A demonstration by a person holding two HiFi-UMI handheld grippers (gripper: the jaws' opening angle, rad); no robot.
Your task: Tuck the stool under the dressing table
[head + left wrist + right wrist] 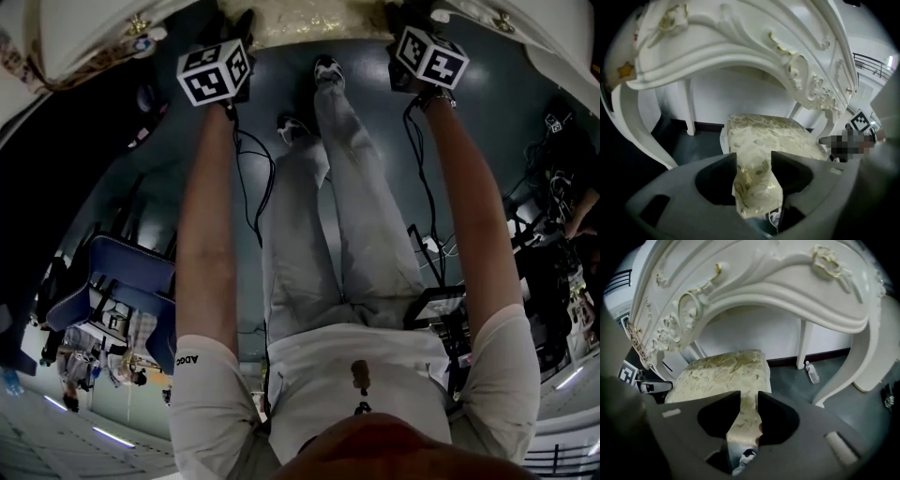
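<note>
The stool point(764, 133), with a gold-patterned cream cushion, stands in the knee space under the ornate white dressing table point(740, 42). In the head view only its near edge point(309, 17) shows, at the top between the two marker cubes. My left gripper point(753, 157) has its jaws wide apart over the cushion's near left corner, and I see no pad pressing on it. My right gripper point(749, 397) is open, with the near right corner of the stool point(722, 371) between its jaws. Both my left gripper point(225, 42) and my right gripper point(417, 37) point down and forward at arm's length.
The table's curved legs point(644, 126) point(843, 376) flank the stool. A plastic bottle point(812, 372) lies on the dark floor by a back leg. The person's shoes point(328, 67) stand just short of the stool. A blue chair point(131, 281) and cabled equipment point(441, 309) are behind.
</note>
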